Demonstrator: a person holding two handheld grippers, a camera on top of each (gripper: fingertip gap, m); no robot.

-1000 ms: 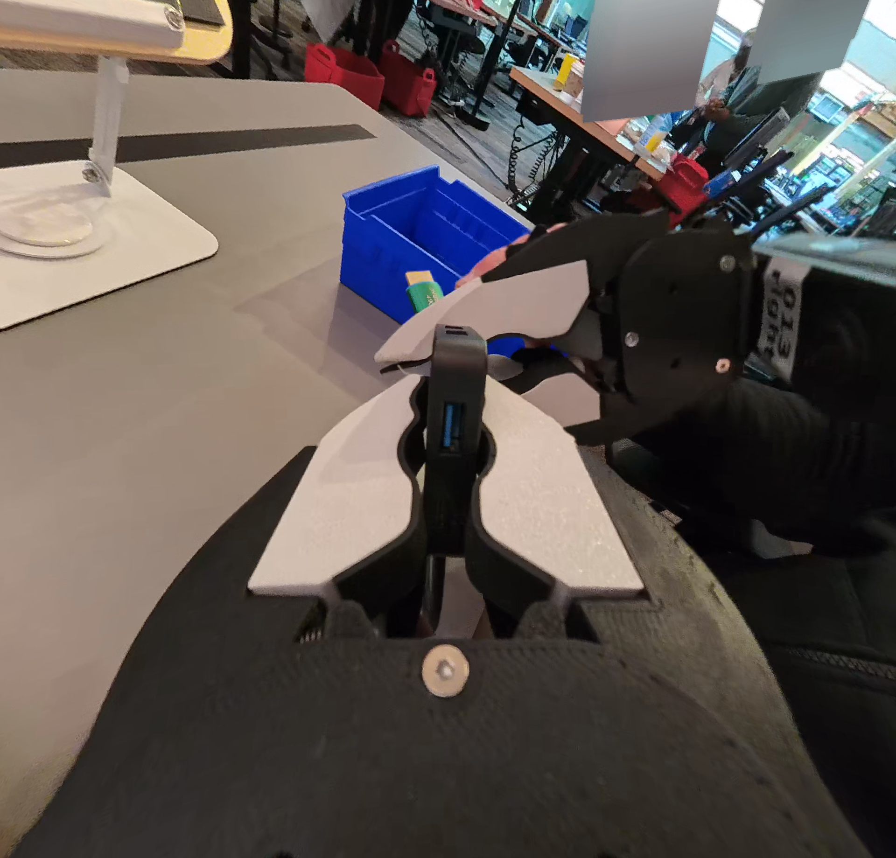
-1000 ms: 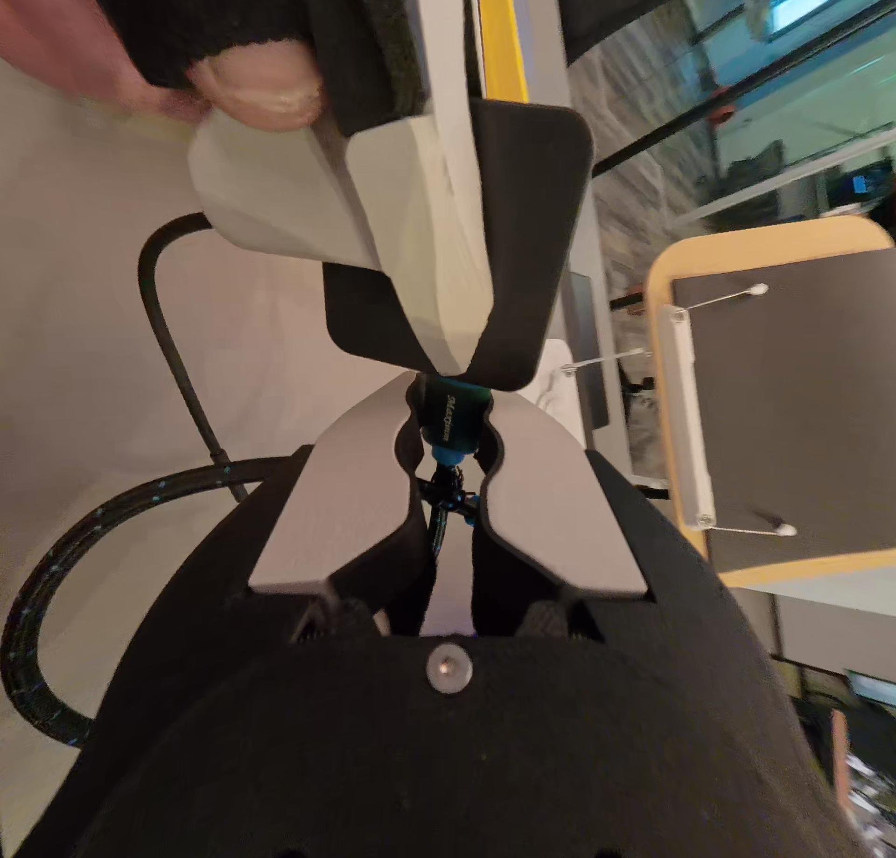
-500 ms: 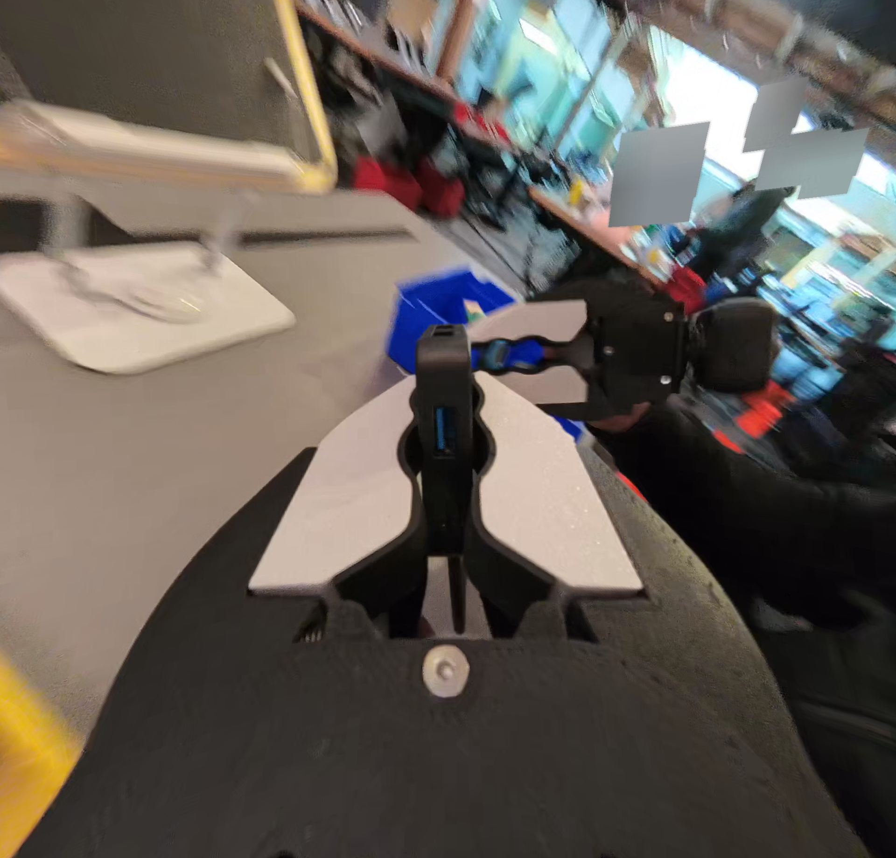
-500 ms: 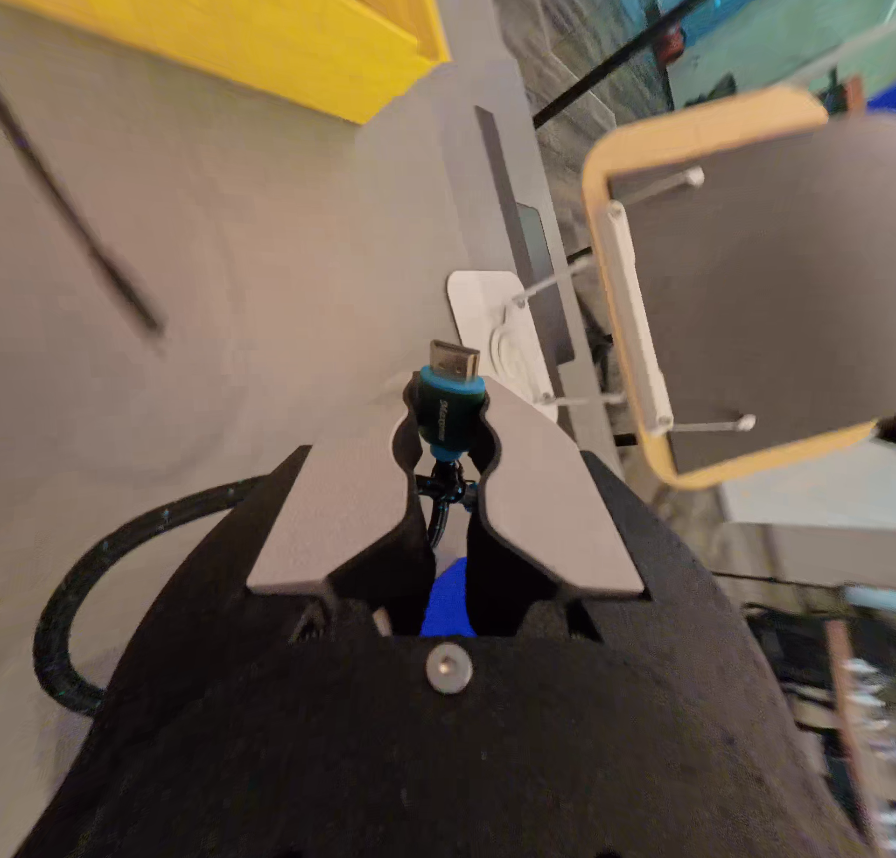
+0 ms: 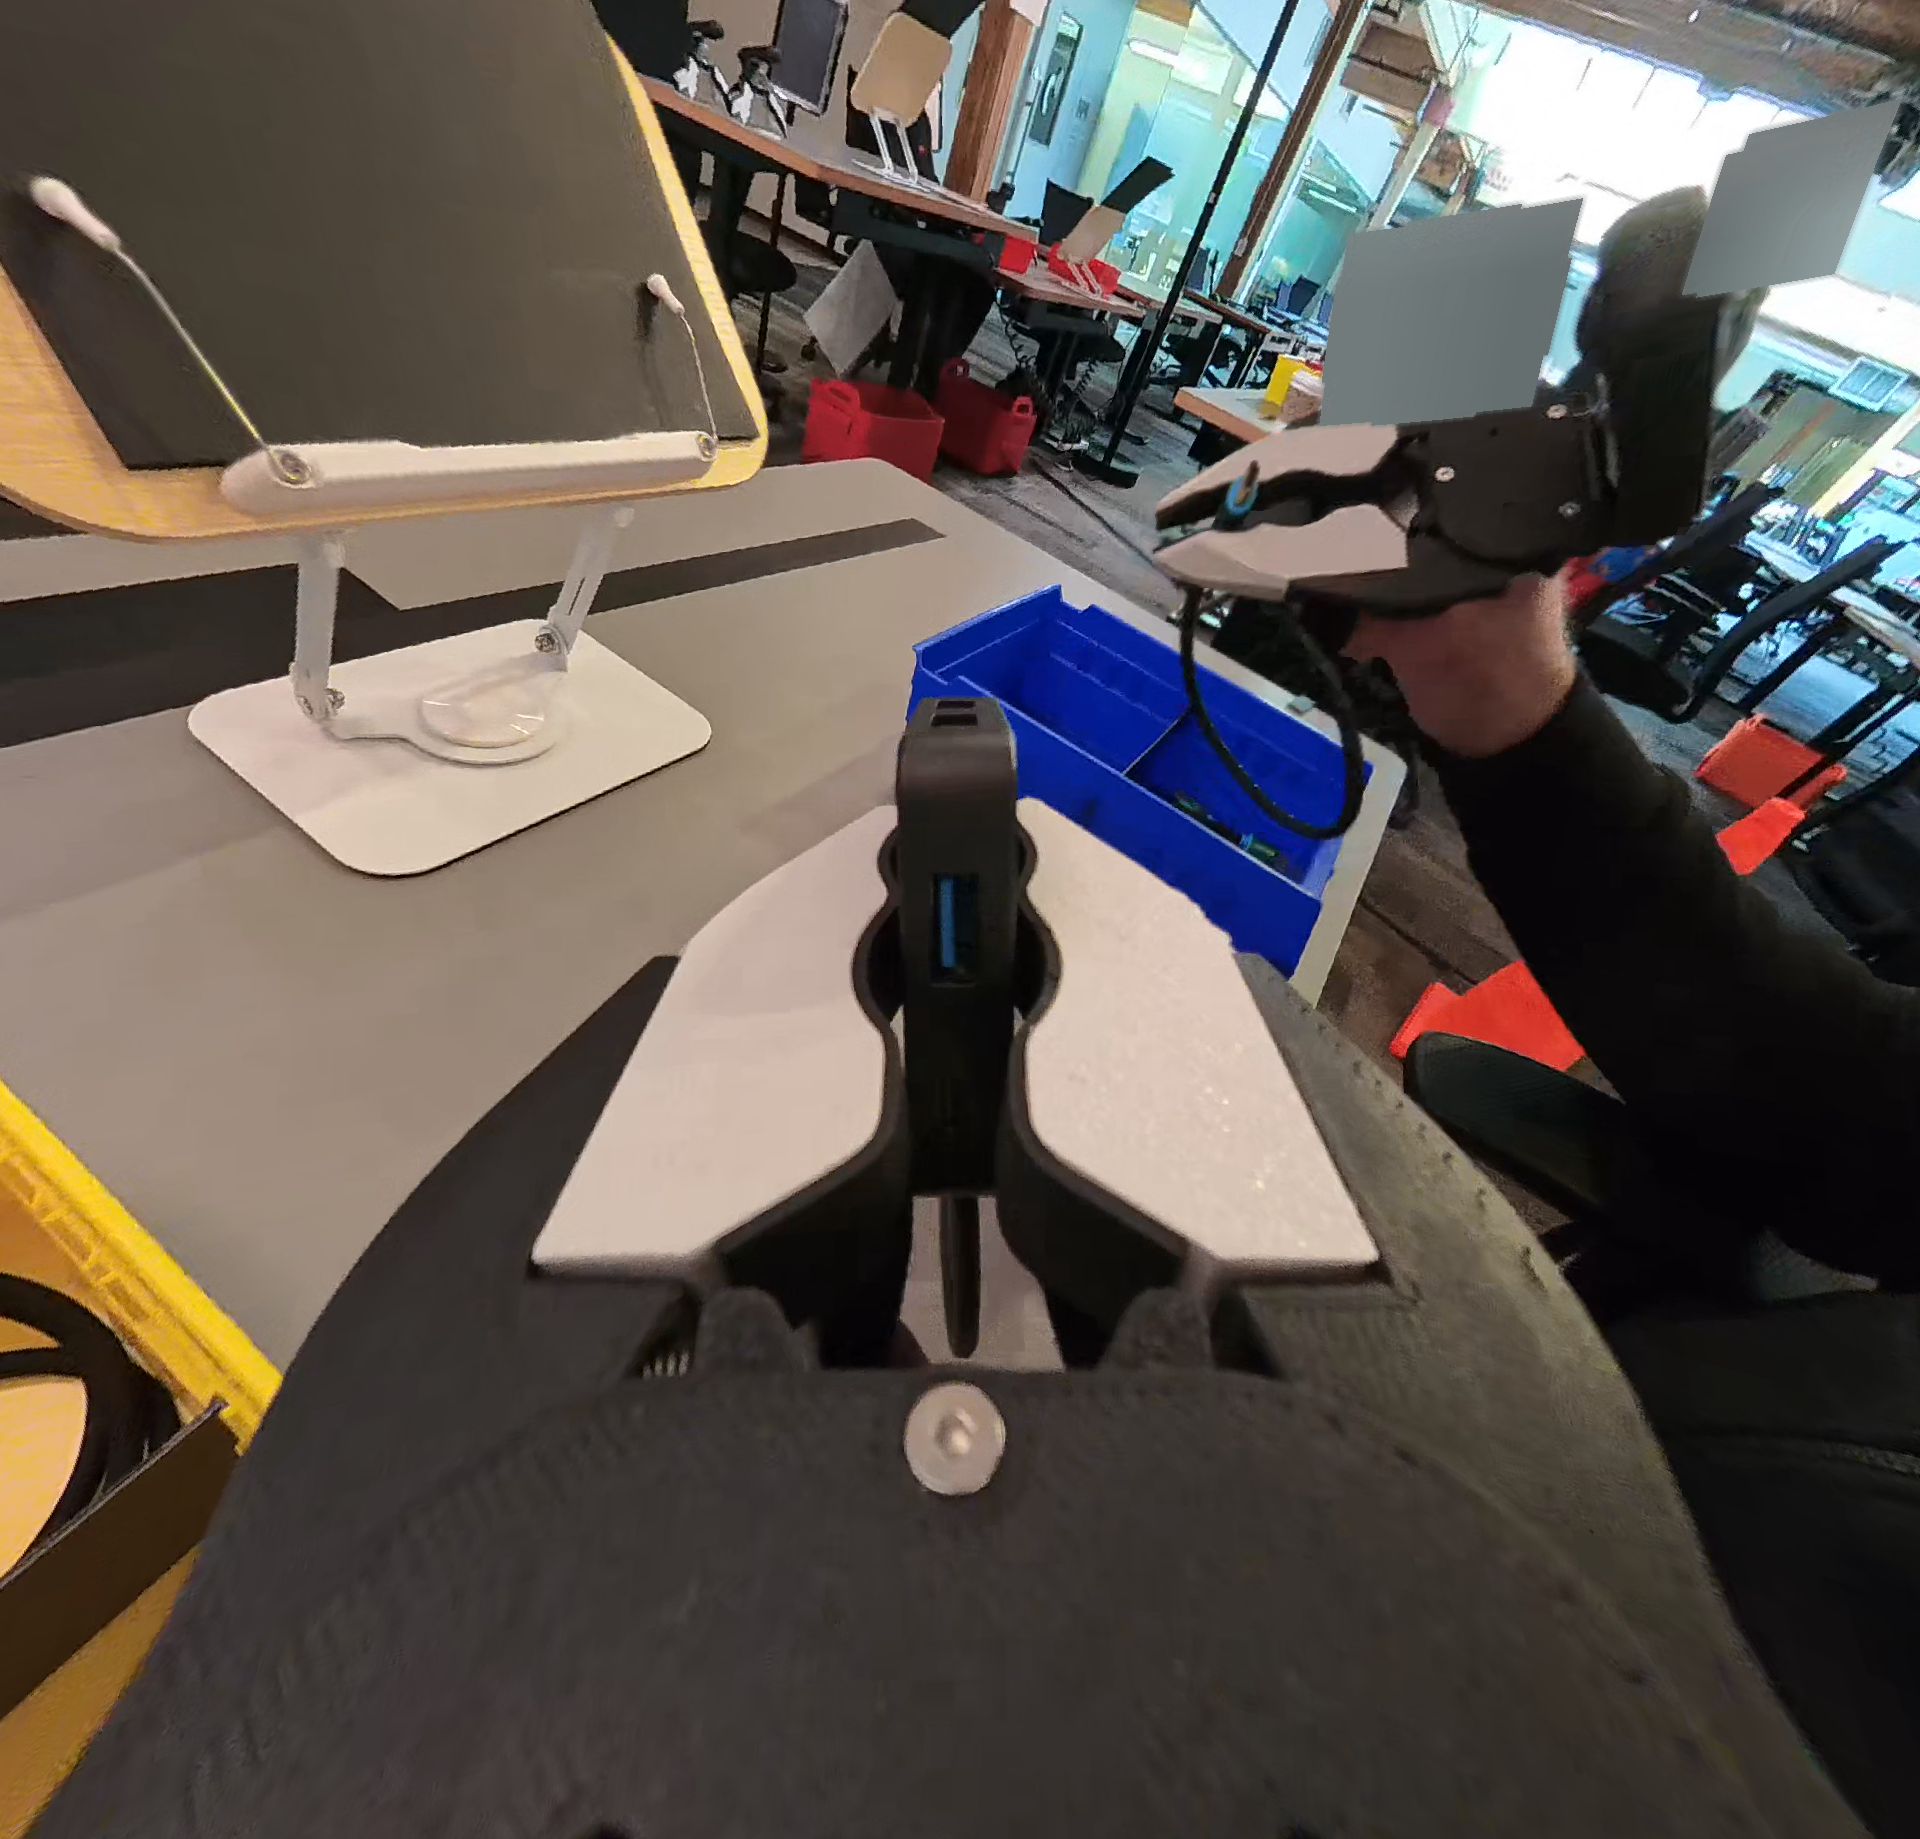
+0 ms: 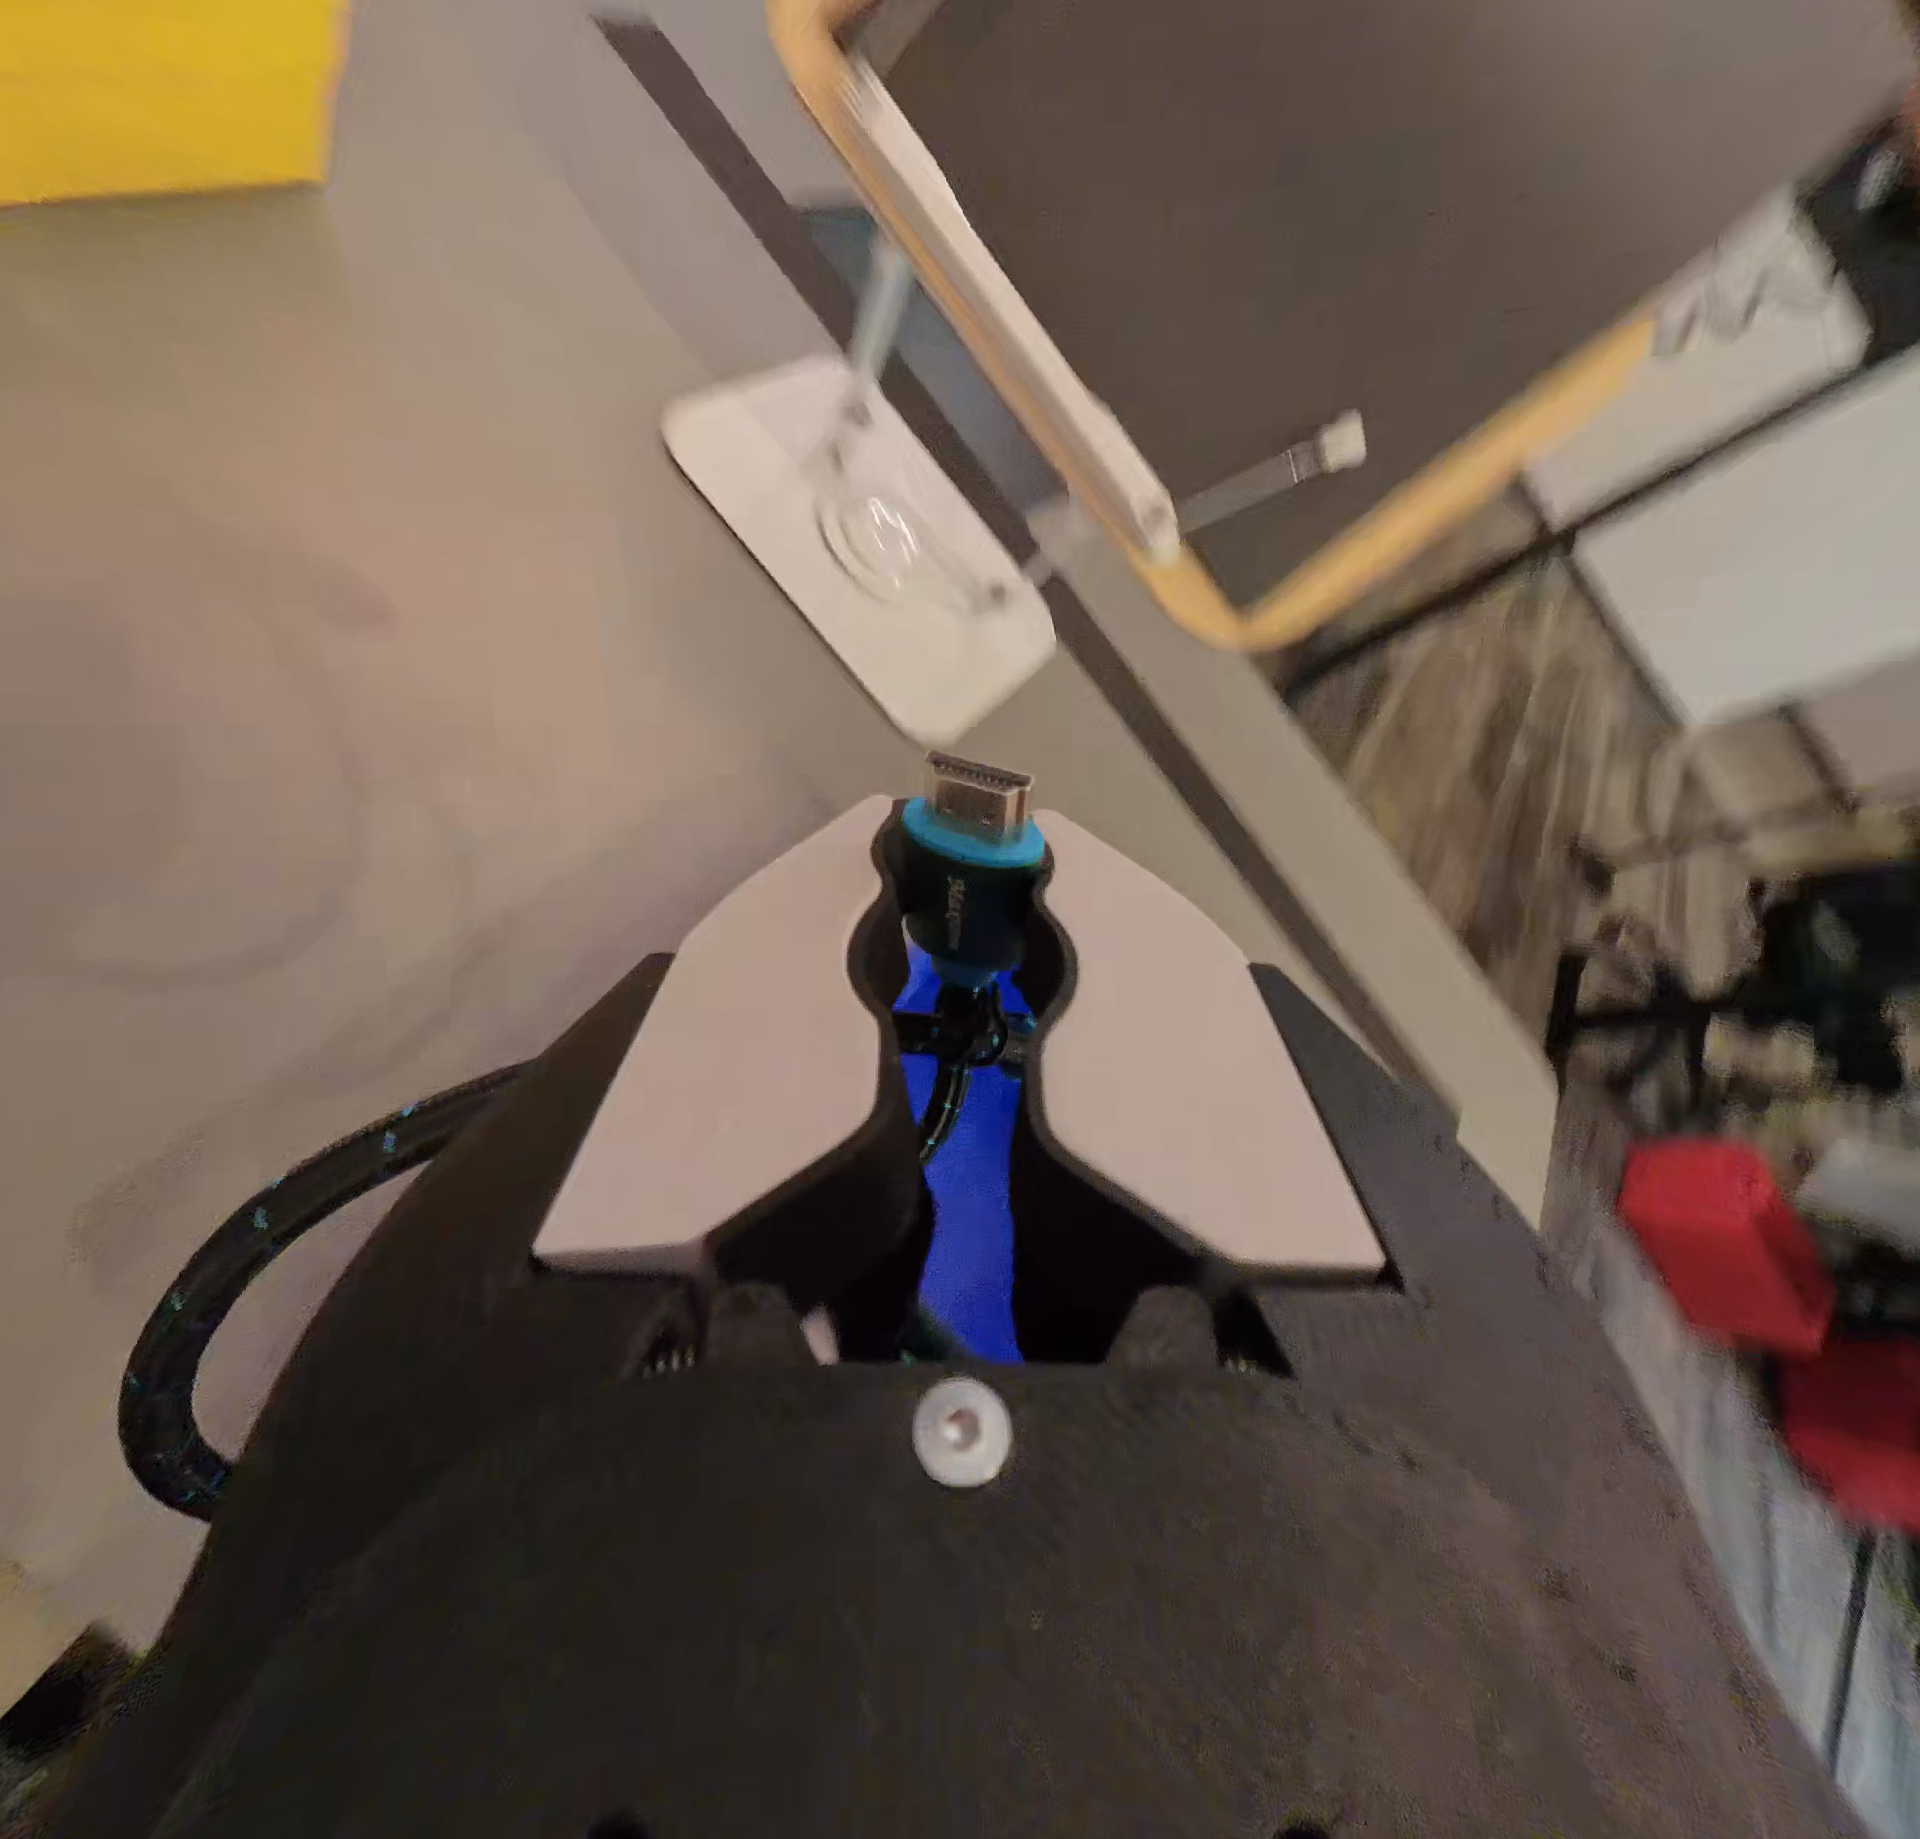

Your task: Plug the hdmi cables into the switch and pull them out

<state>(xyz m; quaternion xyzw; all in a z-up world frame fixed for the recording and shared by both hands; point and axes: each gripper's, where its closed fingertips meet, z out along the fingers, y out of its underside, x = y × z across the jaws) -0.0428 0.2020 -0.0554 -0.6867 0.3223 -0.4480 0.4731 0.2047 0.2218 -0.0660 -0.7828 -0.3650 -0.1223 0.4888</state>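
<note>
Black, the switch (image 5: 954,916) stands pinched edge-on in the left claw (image 5: 956,854) over the grey worktop (image 5: 312,1010); only the right wrist view shows the HDMI plug (image 6: 971,854) bare-tipped in the right claw (image 6: 971,896); blue bin (image 5: 1091,813) at the worktop's right edge, white stand (image 5: 447,750) behind; a second ago plug and switch were joined, now well apart.

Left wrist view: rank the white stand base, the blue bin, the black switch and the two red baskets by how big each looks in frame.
1. White stand base and blue bin: alike, unranked.
2. Black switch, though nearness to the camera inflates it.
3. Red baskets: smallest, but far off.
</note>
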